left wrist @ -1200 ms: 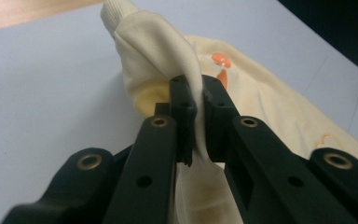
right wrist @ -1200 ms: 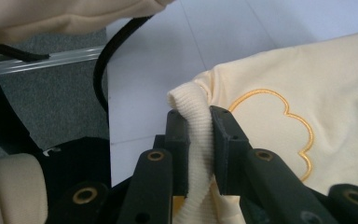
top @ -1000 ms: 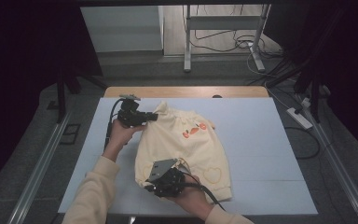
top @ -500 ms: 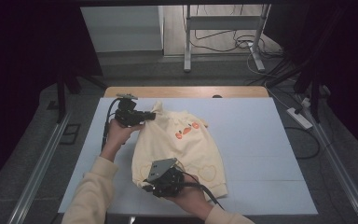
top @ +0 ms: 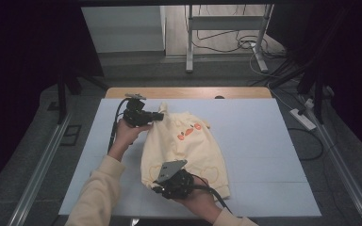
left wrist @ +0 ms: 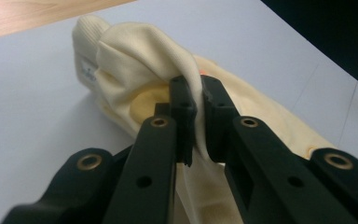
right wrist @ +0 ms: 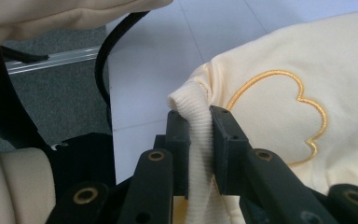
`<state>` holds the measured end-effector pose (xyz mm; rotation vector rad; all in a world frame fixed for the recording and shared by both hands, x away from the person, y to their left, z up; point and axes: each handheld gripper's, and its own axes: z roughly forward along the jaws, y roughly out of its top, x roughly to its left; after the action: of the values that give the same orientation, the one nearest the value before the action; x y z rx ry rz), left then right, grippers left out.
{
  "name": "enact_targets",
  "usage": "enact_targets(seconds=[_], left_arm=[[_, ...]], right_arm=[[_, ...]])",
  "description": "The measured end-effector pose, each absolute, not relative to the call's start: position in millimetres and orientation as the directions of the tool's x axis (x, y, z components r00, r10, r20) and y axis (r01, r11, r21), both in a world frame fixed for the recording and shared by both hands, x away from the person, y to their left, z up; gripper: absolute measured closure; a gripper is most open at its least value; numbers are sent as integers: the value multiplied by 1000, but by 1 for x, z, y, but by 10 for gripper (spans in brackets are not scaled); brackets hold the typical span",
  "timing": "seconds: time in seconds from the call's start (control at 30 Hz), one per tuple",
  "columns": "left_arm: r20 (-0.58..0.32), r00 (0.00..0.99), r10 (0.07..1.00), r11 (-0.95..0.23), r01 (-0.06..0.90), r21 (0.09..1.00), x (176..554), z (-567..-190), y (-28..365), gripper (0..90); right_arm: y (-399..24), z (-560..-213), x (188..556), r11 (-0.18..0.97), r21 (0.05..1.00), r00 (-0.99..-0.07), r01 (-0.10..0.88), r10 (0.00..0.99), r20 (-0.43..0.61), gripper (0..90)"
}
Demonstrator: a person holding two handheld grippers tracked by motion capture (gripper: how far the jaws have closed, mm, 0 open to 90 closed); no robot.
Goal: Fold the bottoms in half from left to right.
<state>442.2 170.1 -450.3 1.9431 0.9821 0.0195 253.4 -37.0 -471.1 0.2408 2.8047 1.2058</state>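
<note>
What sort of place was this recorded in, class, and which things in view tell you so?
Probably a lab or workshop set up for recording, not a home. A bare white table holds a lone cream sweatshirt, loose cables trail over the grey floor beyond, and a power strip lies beside the table.

The high view looks forward and down from above the person's side onto the whole tabletop [top: 264,155], far off; the left gripper view rides the left tool [left wrist: 196,100] and looks along its black jaws, very near, at gathered cream cloth; the right gripper view rides the right tool [right wrist: 199,130] likewise, close on a ribbed edge; all three share the cream sweatshirt [top: 188,146] and the pale tabletop.
</note>
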Motion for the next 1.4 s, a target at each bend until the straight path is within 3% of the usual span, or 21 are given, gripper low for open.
enact_targets(seconds=[1.4], left_arm=[[-369, 682, 631, -241, 625, 743, 443, -455, 154, 833]], right_arm=[[-91, -467, 253, 665, 725, -963, 176, 268, -12, 791]])
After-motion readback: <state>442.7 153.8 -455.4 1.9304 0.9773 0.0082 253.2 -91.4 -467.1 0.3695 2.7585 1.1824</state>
